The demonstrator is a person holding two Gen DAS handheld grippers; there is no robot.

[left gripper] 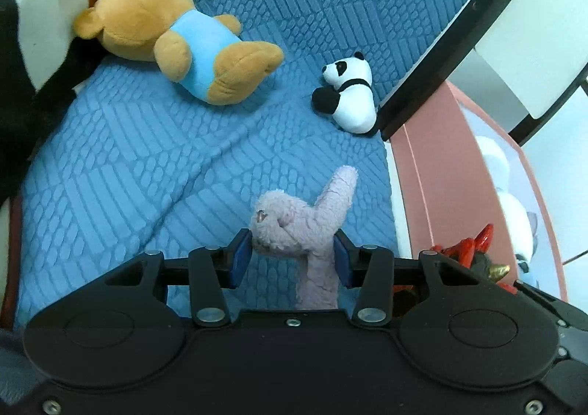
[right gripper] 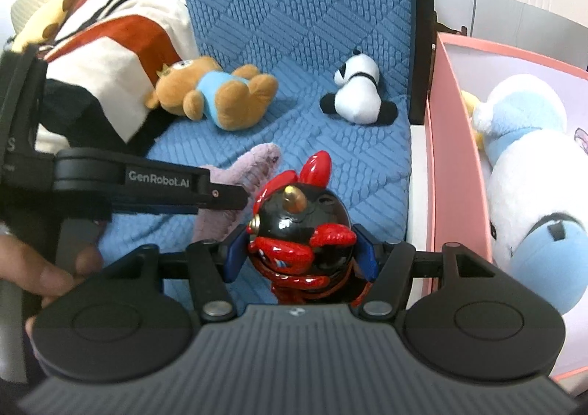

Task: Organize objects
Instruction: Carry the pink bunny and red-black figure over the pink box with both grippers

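My left gripper [left gripper: 293, 253] is shut on a pale purple plush toy [left gripper: 301, 220] and holds it above the blue seat cushion [left gripper: 128, 165]. My right gripper [right gripper: 299, 255] is shut on a glossy red and black figurine [right gripper: 299, 227]. The left gripper [right gripper: 228, 196] with the purple plush [right gripper: 257, 161] shows just left of the figurine in the right wrist view. A brown bear in a blue shirt [left gripper: 176, 43] [right gripper: 217, 95] and a small panda [left gripper: 349, 91] [right gripper: 358, 91] lie on the cushion further back.
A pink box [right gripper: 452, 165] [left gripper: 441, 194] stands to the right of the seat and holds a large white and blue plush [right gripper: 529, 172]. Folded red, white and black clothing [right gripper: 110, 65] lies at the left. A black seat frame [left gripper: 441, 47] edges the backrest.
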